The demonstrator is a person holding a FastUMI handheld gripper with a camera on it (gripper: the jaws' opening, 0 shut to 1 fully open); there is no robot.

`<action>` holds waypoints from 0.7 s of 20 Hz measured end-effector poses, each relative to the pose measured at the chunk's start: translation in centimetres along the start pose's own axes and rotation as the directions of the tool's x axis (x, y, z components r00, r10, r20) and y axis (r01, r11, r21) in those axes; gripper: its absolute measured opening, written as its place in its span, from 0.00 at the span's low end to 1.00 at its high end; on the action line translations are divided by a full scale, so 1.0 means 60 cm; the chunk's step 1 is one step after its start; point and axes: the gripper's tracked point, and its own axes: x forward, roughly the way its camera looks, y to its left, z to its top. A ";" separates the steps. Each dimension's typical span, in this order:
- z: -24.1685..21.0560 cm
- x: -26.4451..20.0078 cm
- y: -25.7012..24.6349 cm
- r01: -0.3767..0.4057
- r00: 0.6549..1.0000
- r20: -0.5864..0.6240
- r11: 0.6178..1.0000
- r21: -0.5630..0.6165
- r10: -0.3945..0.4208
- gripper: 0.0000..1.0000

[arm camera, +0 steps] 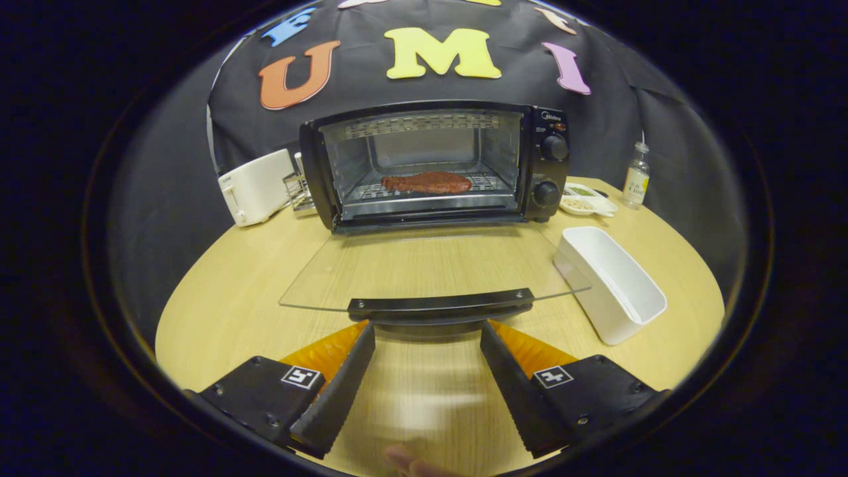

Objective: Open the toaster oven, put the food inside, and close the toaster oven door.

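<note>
We see a black toaster oven (434,162) with a clear glass door (430,268) and black door handle (440,306). On its silvery wire rack (371,192) lies a reddish-brown slab of food (427,182). The table (218,298) is pale yellow wood grain. At the oven's nine o'clock stands a white toaster (255,187); at four o'clock, a white rectangular tub (613,285); at three o'clock, a clear bottle with a yellowish label (636,177).
</note>
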 end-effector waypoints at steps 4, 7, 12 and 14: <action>0.035 -0.017 0.005 -0.008 0.998 0.069 1.000 0.008 0.007 1.00; 0.068 -0.028 0.009 0.010 0.992 0.127 0.999 -0.035 -0.006 1.00; 0.120 -0.039 0.013 0.021 0.980 0.199 0.998 -0.062 -0.008 1.00; 0.144 -0.042 0.017 0.015 0.976 0.220 0.998 -0.066 0.000 1.00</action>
